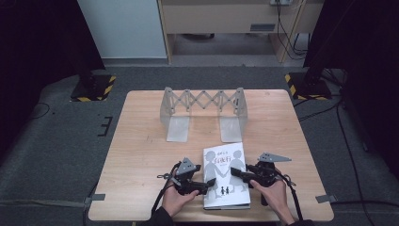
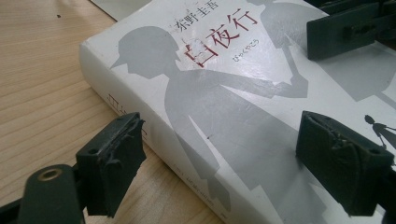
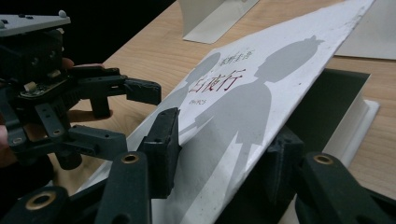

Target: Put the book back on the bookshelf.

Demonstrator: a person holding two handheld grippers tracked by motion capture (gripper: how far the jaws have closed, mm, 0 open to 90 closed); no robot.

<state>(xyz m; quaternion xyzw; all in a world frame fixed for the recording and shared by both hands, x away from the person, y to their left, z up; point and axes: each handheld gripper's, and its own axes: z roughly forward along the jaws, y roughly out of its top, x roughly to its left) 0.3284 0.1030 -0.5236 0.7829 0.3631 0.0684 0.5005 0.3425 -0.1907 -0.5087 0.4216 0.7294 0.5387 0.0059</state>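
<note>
A thick white book (image 1: 226, 176) with grey silhouettes and red title characters lies at the table's front edge. My right gripper (image 1: 238, 173) comes in from the book's right side. In the right gripper view its jaws (image 3: 224, 156) are shut on the front cover (image 3: 261, 88), one above and one below. The cover is lifted at a slant over a dark gap above the pages (image 3: 369, 112). My left gripper (image 1: 209, 182) is at the book's left side. It is open (image 2: 224, 158), with one jaw beside the spine (image 2: 116, 100) and the other over the cover.
A grey expanding book rack (image 1: 203, 109) with two flat end plates stands at the back middle of the wooden table (image 1: 141, 141). Black stands with yellow-striped bases (image 1: 91, 87) sit on the floor beyond both far corners.
</note>
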